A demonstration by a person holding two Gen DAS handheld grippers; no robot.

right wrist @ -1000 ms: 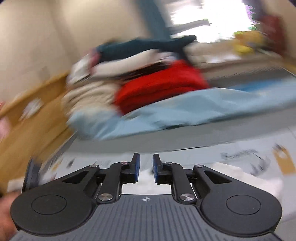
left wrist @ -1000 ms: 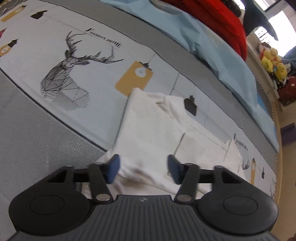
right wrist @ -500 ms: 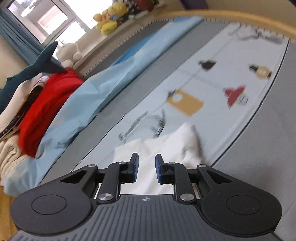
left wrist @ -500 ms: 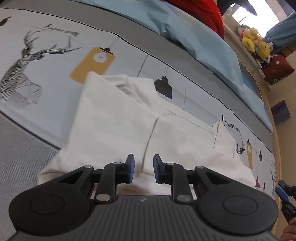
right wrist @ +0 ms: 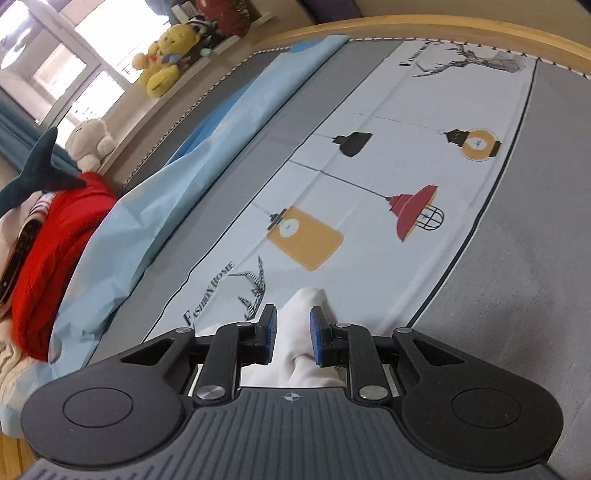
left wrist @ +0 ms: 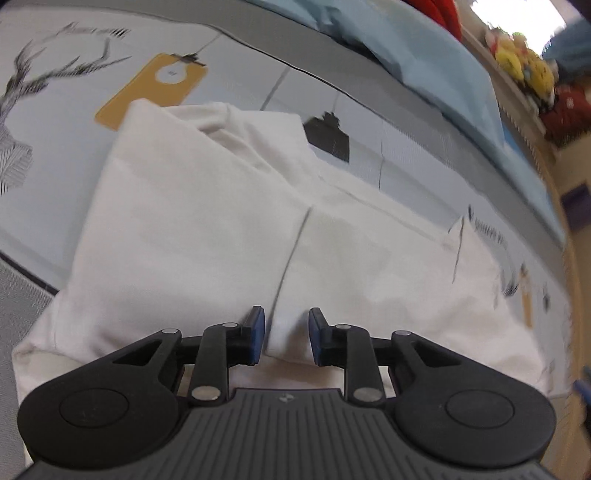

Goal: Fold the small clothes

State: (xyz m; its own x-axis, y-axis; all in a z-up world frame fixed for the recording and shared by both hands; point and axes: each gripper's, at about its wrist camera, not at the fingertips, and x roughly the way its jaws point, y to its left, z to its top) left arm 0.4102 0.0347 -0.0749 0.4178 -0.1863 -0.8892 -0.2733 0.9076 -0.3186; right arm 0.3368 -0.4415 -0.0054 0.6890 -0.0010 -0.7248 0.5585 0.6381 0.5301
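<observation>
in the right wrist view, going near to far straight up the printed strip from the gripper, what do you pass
right gripper closed on a bunch of the white garment → yellow lamp print → red lamp print → black lamp print → deer print → wooden bed edge

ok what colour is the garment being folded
Plain white garment, no print; it shows best in the left wrist view.
</observation>
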